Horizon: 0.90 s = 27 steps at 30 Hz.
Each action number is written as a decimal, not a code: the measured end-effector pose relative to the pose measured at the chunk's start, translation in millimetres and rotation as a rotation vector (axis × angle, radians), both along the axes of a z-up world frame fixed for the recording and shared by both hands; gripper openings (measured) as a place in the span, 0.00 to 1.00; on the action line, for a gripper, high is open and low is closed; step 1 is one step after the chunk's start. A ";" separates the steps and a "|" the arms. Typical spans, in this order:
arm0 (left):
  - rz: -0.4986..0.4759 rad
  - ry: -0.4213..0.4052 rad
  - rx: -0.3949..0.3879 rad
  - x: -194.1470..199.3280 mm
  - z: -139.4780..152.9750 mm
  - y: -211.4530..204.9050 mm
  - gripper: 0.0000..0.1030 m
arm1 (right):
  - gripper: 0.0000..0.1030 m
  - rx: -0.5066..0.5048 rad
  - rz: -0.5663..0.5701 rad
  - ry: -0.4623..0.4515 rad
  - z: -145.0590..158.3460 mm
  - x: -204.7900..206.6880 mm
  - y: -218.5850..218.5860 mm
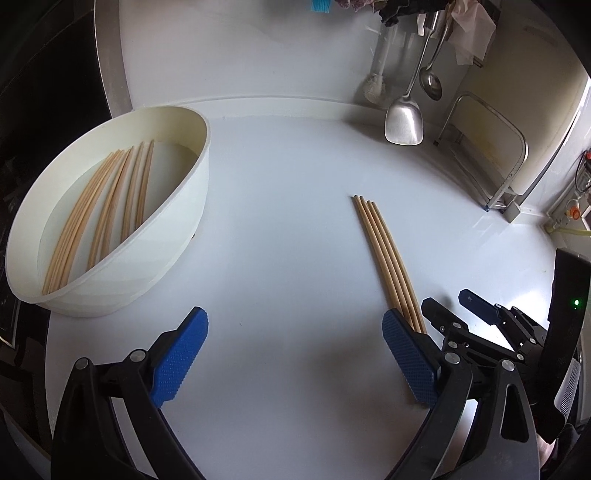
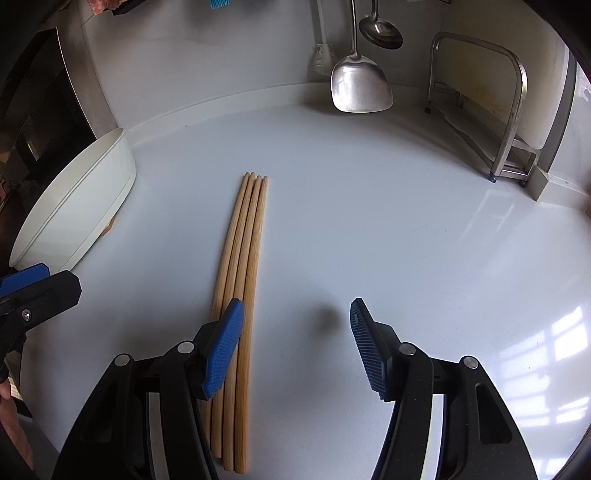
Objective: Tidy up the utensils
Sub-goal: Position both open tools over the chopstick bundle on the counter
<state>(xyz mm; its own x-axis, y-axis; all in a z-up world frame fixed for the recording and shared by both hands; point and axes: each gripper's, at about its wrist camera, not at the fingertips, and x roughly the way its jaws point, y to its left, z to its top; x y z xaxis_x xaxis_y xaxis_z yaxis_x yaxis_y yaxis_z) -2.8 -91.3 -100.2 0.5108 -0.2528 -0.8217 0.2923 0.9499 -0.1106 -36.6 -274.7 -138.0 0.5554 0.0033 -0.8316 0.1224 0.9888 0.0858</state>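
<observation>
Chopsticks (image 2: pixel 240 280) lie mid-counter, bowl (image 1: pixel 177 236) well apart; left tongs (image 1: pixel 295 328), right tongs (image 2: pixel 297 314) wide, empty.

Chopsticks (image 2: pixel 240 266): pale wood, matt, fine lengthwise grain.
Tub (image 1: pixel 177 221): off-white plastic, smooth, dull sheen.
Countertop (image 2: pixel 369 221): white, smooth, glossy, mirrors window light.
Spatula (image 2: pixel 360 88): polished metal, reflective blade.
Ladle (image 2: pixel 380 31): shiny metal.
Rack (image 2: pixel 513 92): brushed metal tube.
Left gripper (image 1: pixel 295 328): matt black plastic arms, metal pivot pins, blue ribbed pads (image 1: pixel 181 362).
Right gripper (image 2: pixel 297 310): the same materials, pads (image 2: pixel 369 350) ridged.
</observation>
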 end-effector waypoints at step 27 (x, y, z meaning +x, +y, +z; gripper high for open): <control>-0.019 0.015 -0.007 4.0 -10.7 -9.9 0.91 | 0.40 -0.121 0.076 -0.021 -4.7 -2.8 20.2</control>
